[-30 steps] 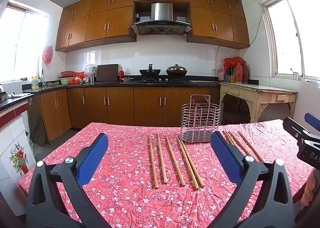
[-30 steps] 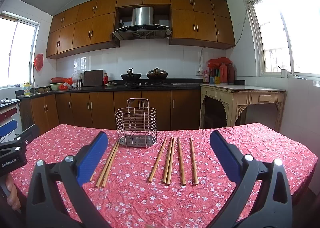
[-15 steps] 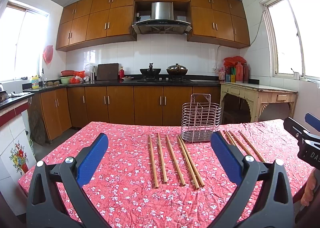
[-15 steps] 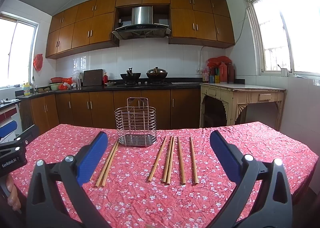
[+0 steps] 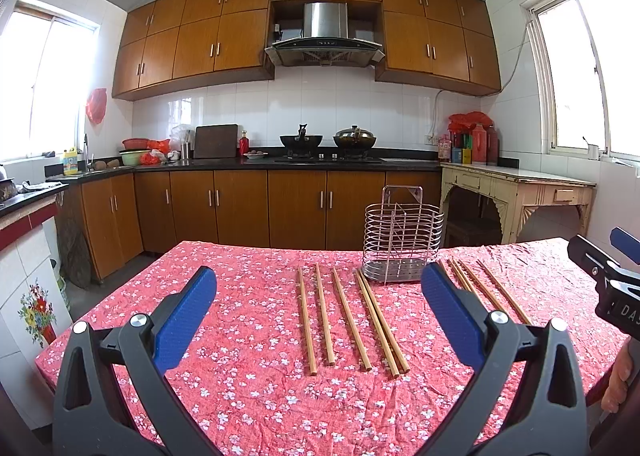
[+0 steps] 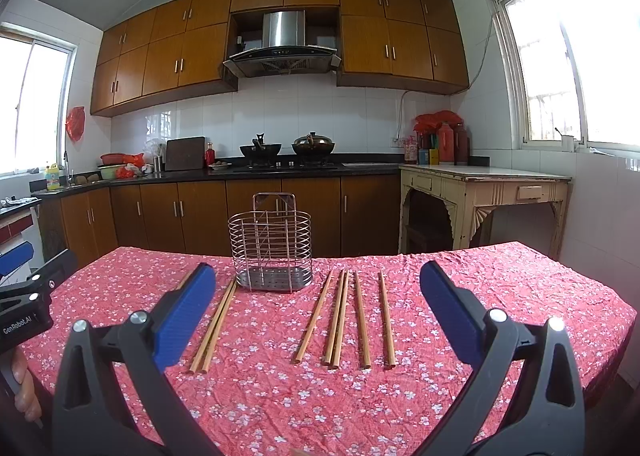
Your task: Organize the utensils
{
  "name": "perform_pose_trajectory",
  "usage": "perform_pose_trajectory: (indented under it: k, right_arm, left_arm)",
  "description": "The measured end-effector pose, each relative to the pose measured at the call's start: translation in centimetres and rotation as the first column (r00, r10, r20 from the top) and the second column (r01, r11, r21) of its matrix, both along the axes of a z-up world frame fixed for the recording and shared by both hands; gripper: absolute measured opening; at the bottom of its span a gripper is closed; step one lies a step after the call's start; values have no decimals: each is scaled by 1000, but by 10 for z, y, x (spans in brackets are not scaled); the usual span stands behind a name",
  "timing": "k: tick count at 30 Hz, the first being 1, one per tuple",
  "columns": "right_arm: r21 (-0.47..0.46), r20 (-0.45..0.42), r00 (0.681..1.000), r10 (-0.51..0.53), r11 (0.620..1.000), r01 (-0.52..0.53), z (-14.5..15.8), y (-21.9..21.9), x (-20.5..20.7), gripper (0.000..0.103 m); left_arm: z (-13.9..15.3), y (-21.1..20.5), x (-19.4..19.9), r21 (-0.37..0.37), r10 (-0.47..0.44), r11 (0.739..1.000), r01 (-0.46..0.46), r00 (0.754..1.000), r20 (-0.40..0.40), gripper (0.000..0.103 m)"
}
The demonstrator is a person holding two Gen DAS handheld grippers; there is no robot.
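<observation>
Chopsticks wait on the table, both grippers wide open

Trouble could come from how thin and round the chopsticks are. They lie flat on the wrinkled red tablecloth (image 5: 240, 384), so the fingers may slide over one and not get under it. A stick could roll away, or the cloth could bunch up and get pinched too. Some sticks lie right against each other, like the pair (image 5: 382, 326) near the basket in the left view, so a grab may pick up two, or knock the next one crooked. Dropping a stick into the wire basket (image 6: 270, 252) could go wrong too. The basket looks light, so a bump from a tilted stick might tip it or push it along.

The left gripper (image 5: 318, 296) has its jaws spread wide and holds nothing. A group of chopsticks (image 5: 324, 320) lies on the table ahead of it, between the two blue pads but farther away and lower down. Nothing touches them yet.

The right gripper (image 6: 318, 296) is spread wide too, with nothing in it. Five chopsticks (image 6: 344, 320) lie side by side in front of it, between its pads and well ahead. The basket stands upright behind them, a little to the left. Two more sticks (image 6: 214, 330) lie close together near its left pad
</observation>
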State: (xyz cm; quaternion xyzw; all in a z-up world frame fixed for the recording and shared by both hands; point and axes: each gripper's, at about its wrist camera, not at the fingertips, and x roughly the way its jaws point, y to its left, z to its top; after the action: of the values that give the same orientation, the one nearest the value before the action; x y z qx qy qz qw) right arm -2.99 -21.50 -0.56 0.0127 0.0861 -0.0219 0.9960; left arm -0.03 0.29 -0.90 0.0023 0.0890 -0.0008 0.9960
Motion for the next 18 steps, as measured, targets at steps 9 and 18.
perform_pose_trajectory:
  k: [9, 18]
  right_arm:
    - [1, -3, 1000, -3, 1000, 3, -12, -1, 8, 99]
    - [3, -4, 1000, -3, 1000, 3, -11, -2, 8, 99]
  left_arm:
    - [0, 0, 0, -1, 1, 1000, -1, 1000, -1, 101]
    - [1, 0, 1, -2, 0, 1000, 0, 1000, -3, 101]
